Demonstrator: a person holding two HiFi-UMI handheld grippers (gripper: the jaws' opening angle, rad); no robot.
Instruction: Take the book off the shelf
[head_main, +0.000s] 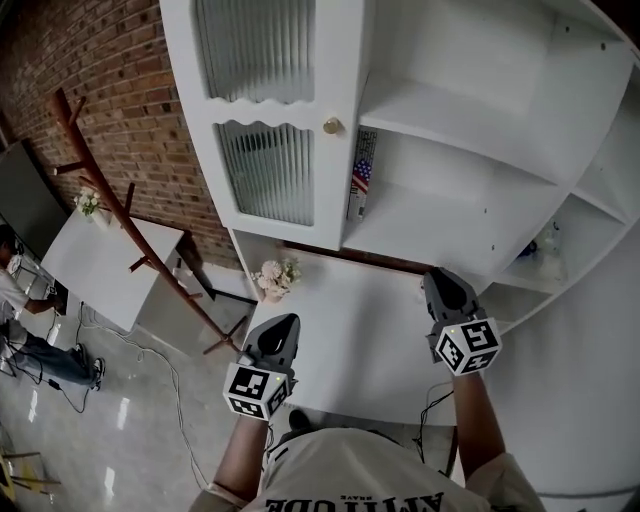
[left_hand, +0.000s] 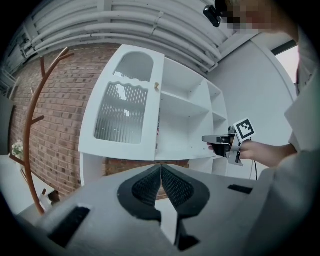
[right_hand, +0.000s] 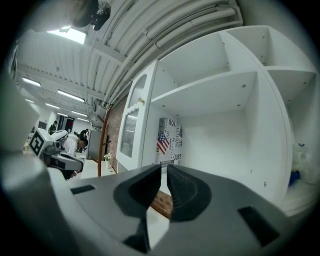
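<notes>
- Standing upright at the left end of the middle shelf board, the thin book with a stars-and-stripes cover (head_main: 361, 180) sits inside the tall white open-fronted cabinet (head_main: 470, 150). It is just beside the edge of the cabinet's ribbed-glass door (head_main: 268, 170).
- The left grey hand-held gripper (head_main: 283, 330) has its jaws pressed together at the tips with nothing between them. It hangs by the near left corner of the white countertop (head_main: 350, 320) below the shelves, well apart from the book.
- The right grey hand-held gripper (head_main: 445, 285) has its jaws drawn in to a bare sliver, also empty. It hovers over the right side of the countertop and points into the open shelves. In its own view the book stands straight ahead, but nowhere near contact.
- Nothing of the task looks done so far: the book is untouched, in its place on the shelf.
- What is left, as I judge it, is the whole job: spread a pair of jaws, reach to the left end of the shelf board, close on the book, and draw it out past the front edge.
- The right gripper looks the better placed for it. The door edge beside the book probably leaves little room on that side.
</notes>
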